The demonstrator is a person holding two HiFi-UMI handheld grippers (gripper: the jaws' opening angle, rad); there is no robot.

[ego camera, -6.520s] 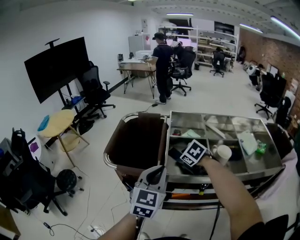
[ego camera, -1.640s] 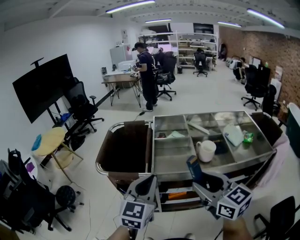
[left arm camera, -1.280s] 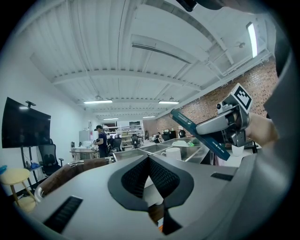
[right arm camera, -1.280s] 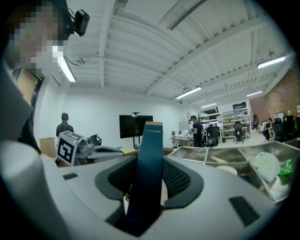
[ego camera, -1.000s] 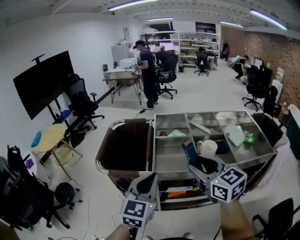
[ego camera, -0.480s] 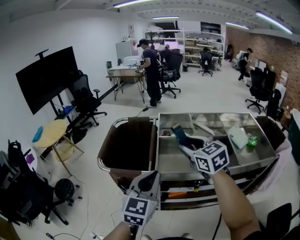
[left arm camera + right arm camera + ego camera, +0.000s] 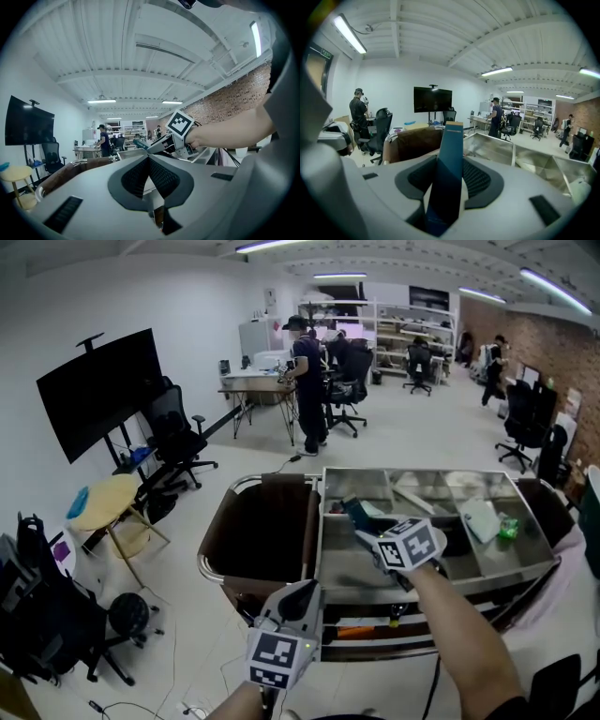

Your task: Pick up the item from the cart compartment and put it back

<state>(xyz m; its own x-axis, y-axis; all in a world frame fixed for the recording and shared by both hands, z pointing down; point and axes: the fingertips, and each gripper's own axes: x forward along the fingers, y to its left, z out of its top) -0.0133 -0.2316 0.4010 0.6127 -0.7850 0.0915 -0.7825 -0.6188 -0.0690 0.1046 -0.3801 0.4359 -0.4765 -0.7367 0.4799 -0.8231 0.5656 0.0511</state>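
Observation:
My right gripper is shut on a slim dark blue box, held over the left compartments of the steel cart tray. In the right gripper view the blue box stands upright between the pads of the right gripper, its top end past the fingertips. The left gripper hangs low in front of the cart, its jaws together with nothing in them. The left gripper view has the left gripper pointing up, with the right gripper's marker cube beyond it.
A brown bin hangs on the cart's left end. A white and green packet lies in a right compartment. A person stands at a desk behind. A black screen, a yellow round table and office chairs stand at the left.
My right gripper has carried the blue box from the cart's front edge forward and leftward over the left compartments. The left gripper has stayed where it was.

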